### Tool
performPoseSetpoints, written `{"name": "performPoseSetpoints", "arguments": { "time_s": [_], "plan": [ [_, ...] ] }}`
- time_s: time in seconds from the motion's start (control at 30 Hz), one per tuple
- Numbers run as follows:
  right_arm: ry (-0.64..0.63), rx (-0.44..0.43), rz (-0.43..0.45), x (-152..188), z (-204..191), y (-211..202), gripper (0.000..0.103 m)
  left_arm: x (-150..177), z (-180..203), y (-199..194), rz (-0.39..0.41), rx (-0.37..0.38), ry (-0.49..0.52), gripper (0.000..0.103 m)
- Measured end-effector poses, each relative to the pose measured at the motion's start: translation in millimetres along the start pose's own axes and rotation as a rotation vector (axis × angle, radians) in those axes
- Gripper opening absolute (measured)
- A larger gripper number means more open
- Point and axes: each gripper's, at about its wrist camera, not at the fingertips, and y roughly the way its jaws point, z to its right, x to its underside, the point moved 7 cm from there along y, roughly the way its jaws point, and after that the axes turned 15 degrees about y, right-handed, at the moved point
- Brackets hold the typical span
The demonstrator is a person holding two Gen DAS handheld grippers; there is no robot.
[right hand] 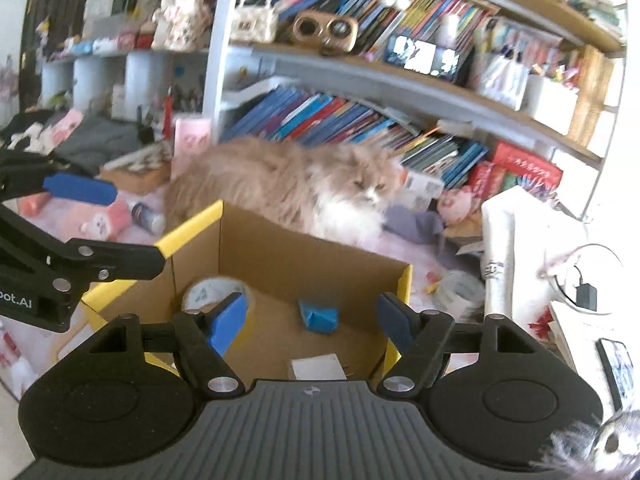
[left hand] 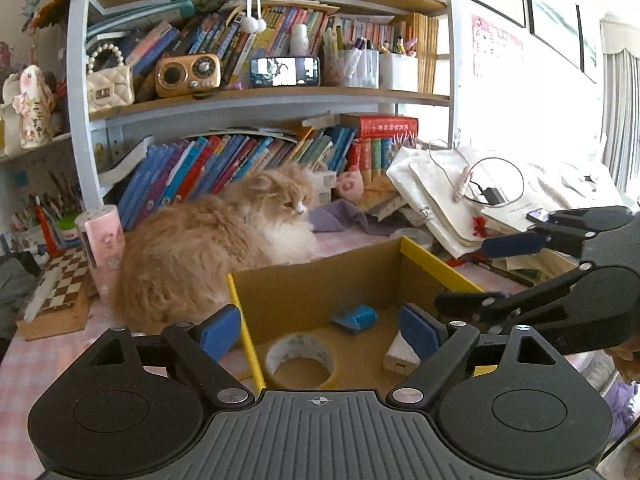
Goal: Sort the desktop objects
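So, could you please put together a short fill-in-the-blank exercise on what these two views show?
1. The tape roll lies inside the cardboard ____.
2. The animal sitting behind the cardboard box is a ____.
3. The crumpled object on the box floor is ____ in colour.
4. The left claw and the right claw both hold ____.

Missing words: box; cat; blue; nothing

Open-topped brown cardboard box w/ yellow-edged flaps clear from above; floor bare btwn white tape roll, blue crumpled piece & white block. Fluffy orange-white cat blocks worktop just behind.
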Motion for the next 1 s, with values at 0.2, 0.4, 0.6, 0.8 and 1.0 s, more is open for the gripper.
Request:
{"name": "performPoseSetpoints", "arguments": {
  "time_s": [0.2,0.4,0.6,0.8,1.0],
  "plan": [
    [0.072,0.036,0.061,6,-7,-19,0.073,20,-15,-14,-0.016,0.009,-0.029,0.089],
    [0.156,0.079,0.056,21,-17,-29,0.074,44,-27,-28,-0.032,0.000,-0.049,0.090],
    [0.226,0.161,0.031,42,-28,-37,0.074,68,-31,-43,-0.048,0.032,-0.034,0.091],
    [0.340,0.247,0.021,66,-42,-46,0.075,91,-44,-56,-0.080,0.038,-0.020,0.091],
    [0.403,0.289,-0.041,90,-63,-45,0.075,118,-56,-64,-0.125,0.032,-0.015,0.091]
  ]
}}
